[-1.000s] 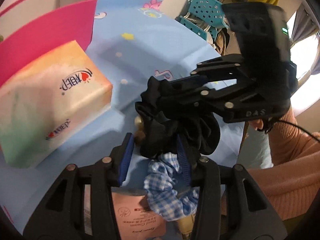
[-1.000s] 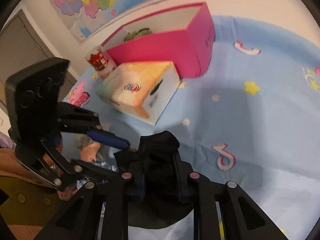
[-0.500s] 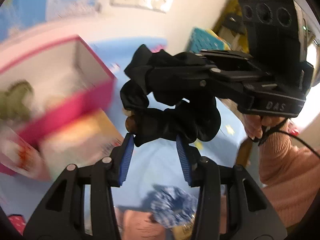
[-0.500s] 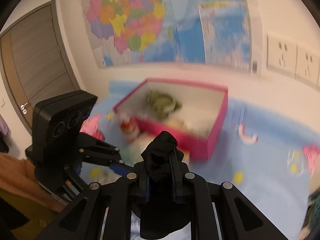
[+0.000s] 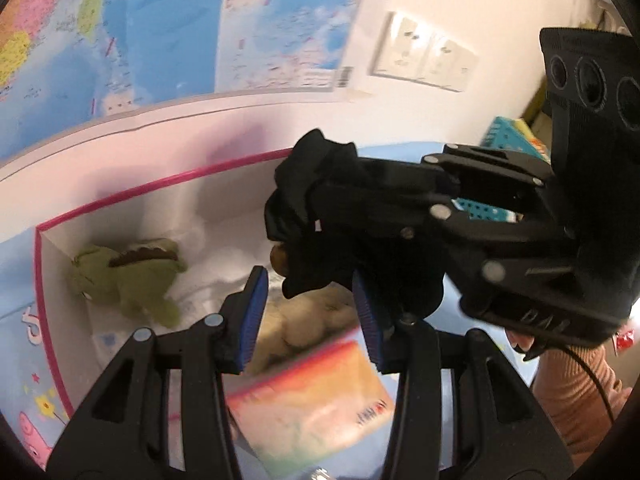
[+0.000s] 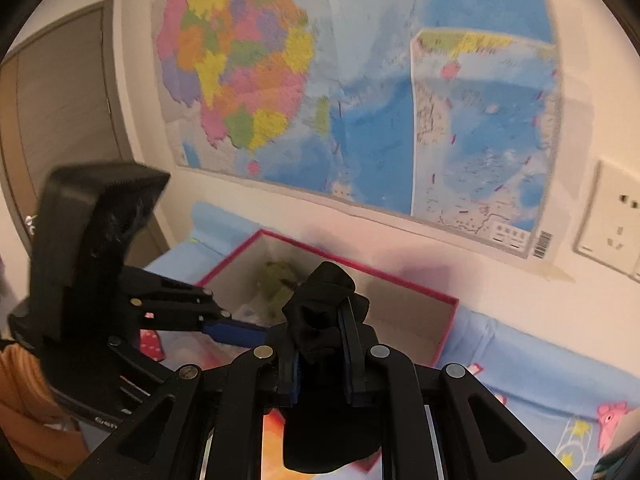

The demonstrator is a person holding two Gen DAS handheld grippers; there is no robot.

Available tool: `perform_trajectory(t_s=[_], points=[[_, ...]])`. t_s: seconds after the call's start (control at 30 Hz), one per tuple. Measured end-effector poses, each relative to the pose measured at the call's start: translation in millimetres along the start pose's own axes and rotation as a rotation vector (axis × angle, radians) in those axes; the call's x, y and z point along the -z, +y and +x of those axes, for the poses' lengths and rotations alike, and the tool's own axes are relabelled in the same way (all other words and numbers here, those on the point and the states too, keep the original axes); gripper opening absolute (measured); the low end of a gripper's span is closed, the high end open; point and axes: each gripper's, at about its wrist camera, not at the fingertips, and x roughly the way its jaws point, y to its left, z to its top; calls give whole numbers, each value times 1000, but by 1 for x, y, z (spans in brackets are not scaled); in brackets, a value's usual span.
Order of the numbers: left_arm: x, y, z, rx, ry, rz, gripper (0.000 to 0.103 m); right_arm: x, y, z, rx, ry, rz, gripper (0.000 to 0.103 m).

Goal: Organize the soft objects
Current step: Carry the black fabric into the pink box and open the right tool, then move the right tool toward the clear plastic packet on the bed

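My right gripper (image 6: 322,320) is shut on a black scrunchie (image 6: 320,296) and holds it in the air in front of the open pink box (image 6: 400,280). In the left wrist view the right gripper (image 5: 316,208) reaches in from the right with the black scrunchie (image 5: 312,240) bunched at its tips. My left gripper (image 5: 310,316) sits just under it, jaws apart. The fabric's lower edge hangs by the left gripper's right finger; I cannot tell if it touches. Inside the pink box (image 5: 160,188) lie a green plush toy (image 5: 128,276) and a beige plush toy (image 5: 304,320).
An orange-and-green tissue pack (image 5: 312,404) lies in front of the box on the blue cartoon tablecloth (image 6: 540,360). A wall map (image 6: 360,100) and sockets (image 5: 424,60) are behind. A teal basket (image 5: 496,136) stands at right. A sleeved hand (image 5: 576,400) holds the right gripper.
Both grippers have risen from the table and swung toward the pink box with the black scrunchie. The blue checked scrunchie stayed on the table and is out of view.
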Motion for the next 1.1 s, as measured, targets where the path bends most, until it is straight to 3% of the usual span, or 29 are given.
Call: perform_trajectory(t_s=[0.27,0.33,0.4,0.43,0.57,0.73,0.97,1.1], points=[[-9,15,27,-58,63,-43,45,-1,-25,50,41,64,45,17],[-10,17,31,-64,74,-48,45,0,-31,57,59,68,65,23],[-10,19,30,-63,72,-54,45,1,-37,60,108,69,96,37],[-11,19,30,-59,70,-54,45,2,-40,60,112,67,113,37],[-6,13,21,-68,31,-31,45,13,-42,41,109,37,148,37],[12,-2,-14,-24,-66,32,45,27,-27,8,81,0,131,38],[56,-16,-67,13,-147,101,45,55,5,-39,-16,-15,93,45],[85,-8,-95,19,-191,69,46,73,32,-54,-104,-8,73,49]])
